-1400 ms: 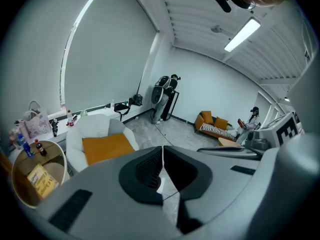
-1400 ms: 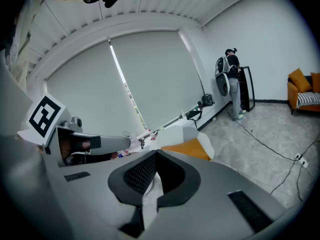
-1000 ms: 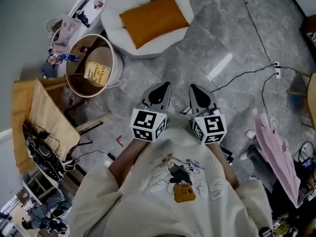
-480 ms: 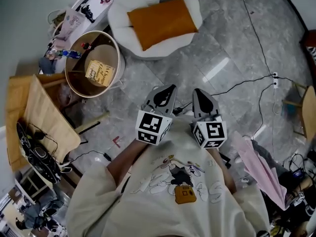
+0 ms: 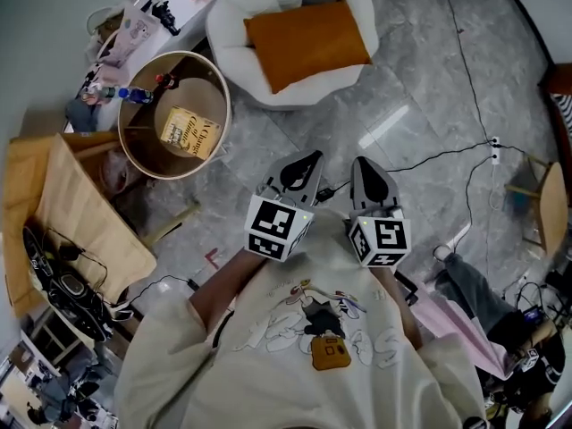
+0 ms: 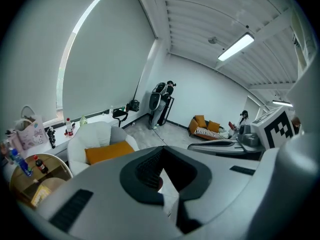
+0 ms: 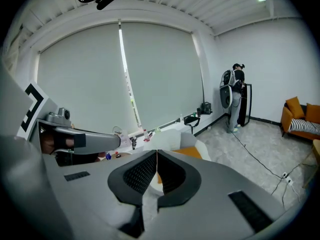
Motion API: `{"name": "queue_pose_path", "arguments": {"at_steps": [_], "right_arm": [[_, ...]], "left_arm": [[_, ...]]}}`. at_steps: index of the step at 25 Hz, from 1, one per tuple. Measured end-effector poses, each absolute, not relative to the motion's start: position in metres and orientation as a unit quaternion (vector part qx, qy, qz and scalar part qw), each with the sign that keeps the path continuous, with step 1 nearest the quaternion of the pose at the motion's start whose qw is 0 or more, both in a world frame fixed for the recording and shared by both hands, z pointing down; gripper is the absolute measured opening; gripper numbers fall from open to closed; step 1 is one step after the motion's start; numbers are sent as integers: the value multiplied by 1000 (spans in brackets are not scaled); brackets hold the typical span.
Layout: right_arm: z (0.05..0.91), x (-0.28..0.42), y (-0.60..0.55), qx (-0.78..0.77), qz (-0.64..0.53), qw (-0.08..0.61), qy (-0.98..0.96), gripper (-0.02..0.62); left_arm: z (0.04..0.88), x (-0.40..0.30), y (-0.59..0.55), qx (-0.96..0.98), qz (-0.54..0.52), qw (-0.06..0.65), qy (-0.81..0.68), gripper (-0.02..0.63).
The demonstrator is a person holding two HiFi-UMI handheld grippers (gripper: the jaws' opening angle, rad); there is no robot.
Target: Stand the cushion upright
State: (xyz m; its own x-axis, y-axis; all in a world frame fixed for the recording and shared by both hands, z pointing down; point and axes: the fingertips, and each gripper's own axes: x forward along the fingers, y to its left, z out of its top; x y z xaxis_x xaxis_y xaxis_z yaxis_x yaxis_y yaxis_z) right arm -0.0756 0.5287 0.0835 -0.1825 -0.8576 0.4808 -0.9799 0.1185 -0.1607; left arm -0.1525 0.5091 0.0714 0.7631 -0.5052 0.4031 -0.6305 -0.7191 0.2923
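From the head view, you held the left tool [image 5: 299,164] and the right tool [image 5: 366,170] side by side in front of your chest, both pointing toward the far side of the room and both closed with nothing in them. The orange cushion [image 5: 308,43] lay flat on the seat of the white armchair [image 5: 234,56], well apart from both tools, across a stretch of grey stone floor [image 5: 420,79]. To the left of the armchair stood a round wooden surface [image 5: 220,105] with a book [image 5: 189,132] on it, and a black cable [image 5: 447,155] ran over the floor to your right. In the left gripper view, the left tool's jaws met at their tips with nothing gripped, and the cushion [image 6: 107,151] showed on the armchair to the left of them, beyond the tips. An orange sofa [image 6: 205,126] stood at the far wall. In the right gripper view, the right tool's jaws were pressed together along a thin seam and held nothing. Only a sliver of the cushion [image 7: 192,154] showed just past them, on the white chair. A person [image 7: 235,96] stood by the far wall at the right.
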Motion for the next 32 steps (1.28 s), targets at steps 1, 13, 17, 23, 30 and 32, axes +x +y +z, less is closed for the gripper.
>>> {"name": "queue_pose_path", "arguments": {"at_steps": [1, 13, 17, 23, 30, 32], "right_arm": [[84, -81, 528, 626, 225, 138, -734, 23], [80, -104, 502, 611, 203, 166, -747, 23], [78, -91, 481, 609, 203, 155, -751, 23], [84, -72, 416, 583, 208, 137, -774, 23], [88, -43, 343, 543, 211, 142, -800, 23], [90, -26, 324, 535, 216, 144, -804, 23]], "left_arm": [[74, -160, 507, 915, 148, 214, -309, 6], [79, -178, 484, 909, 127, 241, -315, 6], [79, -170, 467, 907, 138, 232, -322, 6], [85, -148, 410, 895, 155, 232, -348, 6], [93, -109, 346, 880, 180, 246, -364, 6], [93, -94, 329, 876, 185, 250, -370, 6]]}}
